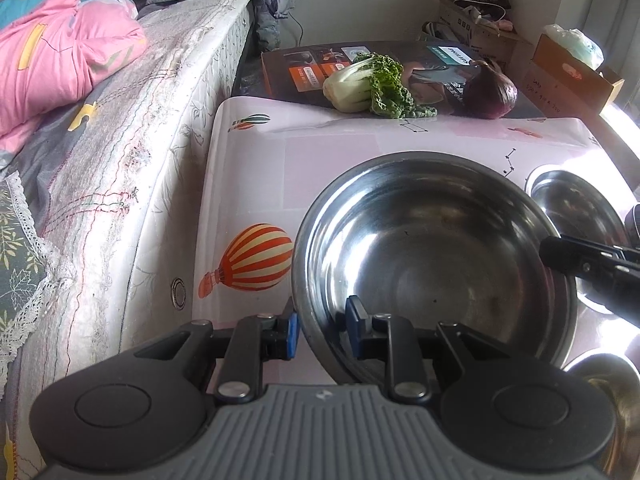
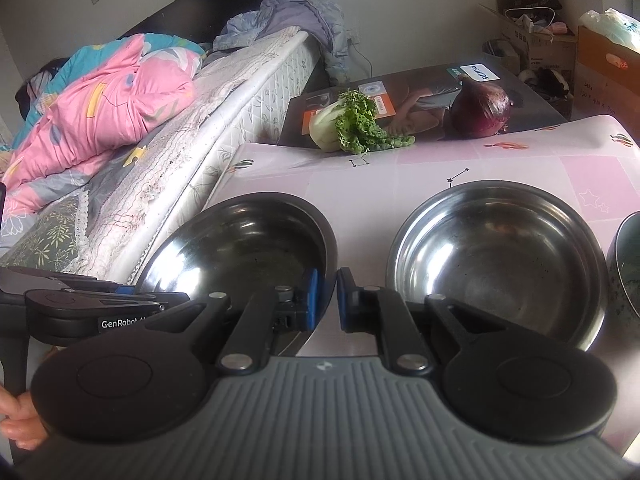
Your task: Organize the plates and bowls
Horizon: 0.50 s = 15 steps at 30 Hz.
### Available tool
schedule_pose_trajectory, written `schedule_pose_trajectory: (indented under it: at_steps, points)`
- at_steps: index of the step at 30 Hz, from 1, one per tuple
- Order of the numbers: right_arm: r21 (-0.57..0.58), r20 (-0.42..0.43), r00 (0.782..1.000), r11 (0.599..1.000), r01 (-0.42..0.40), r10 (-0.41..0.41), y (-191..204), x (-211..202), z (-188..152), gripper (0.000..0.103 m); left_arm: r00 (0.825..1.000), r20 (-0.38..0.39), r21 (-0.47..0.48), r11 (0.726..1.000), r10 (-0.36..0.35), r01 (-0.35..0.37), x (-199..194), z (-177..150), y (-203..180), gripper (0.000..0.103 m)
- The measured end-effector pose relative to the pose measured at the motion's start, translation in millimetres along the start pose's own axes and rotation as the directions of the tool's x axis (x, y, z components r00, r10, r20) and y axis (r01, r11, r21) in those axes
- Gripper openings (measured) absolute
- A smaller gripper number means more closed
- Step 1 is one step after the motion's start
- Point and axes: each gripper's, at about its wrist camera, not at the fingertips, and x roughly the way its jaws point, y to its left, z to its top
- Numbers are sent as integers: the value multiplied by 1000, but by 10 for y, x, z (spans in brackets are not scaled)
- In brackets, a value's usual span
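A large steel bowl [image 1: 432, 256] sits on the pink table; it also shows in the right wrist view [image 2: 244, 248]. My left gripper [image 1: 322, 330] straddles its near-left rim, one blue pad outside and one inside, with a gap on both sides. My right gripper [image 2: 327, 300] straddles the bowl's right rim, pads close on it; its finger shows in the left wrist view [image 1: 580, 260]. A second steel bowl [image 2: 500, 256] stands to the right, and also shows in the left wrist view [image 1: 576, 208]. A dark speckled bowl [image 2: 628, 268] is at the far right edge.
A bok choy [image 1: 368, 82] and a red onion [image 1: 490, 92] lie on a flat printed box [image 1: 304, 68] behind the table. A bed with a pink quilt [image 1: 64, 48] runs along the left side. Cardboard boxes [image 1: 572, 72] stand at the back right.
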Motion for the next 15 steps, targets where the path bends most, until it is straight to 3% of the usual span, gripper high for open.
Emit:
schedule_pose_trajectory:
  at_steps: [8,15]
  points:
    - [25,44,999,999,24,-25,-214,-341,15,10,999,29,68,997,-22,20,-174,109,-335,25]
    - [75,77,993,994,83,-89,-683,-639,66,10,997,33,158,986,-63,57,-147,271,-922,25]
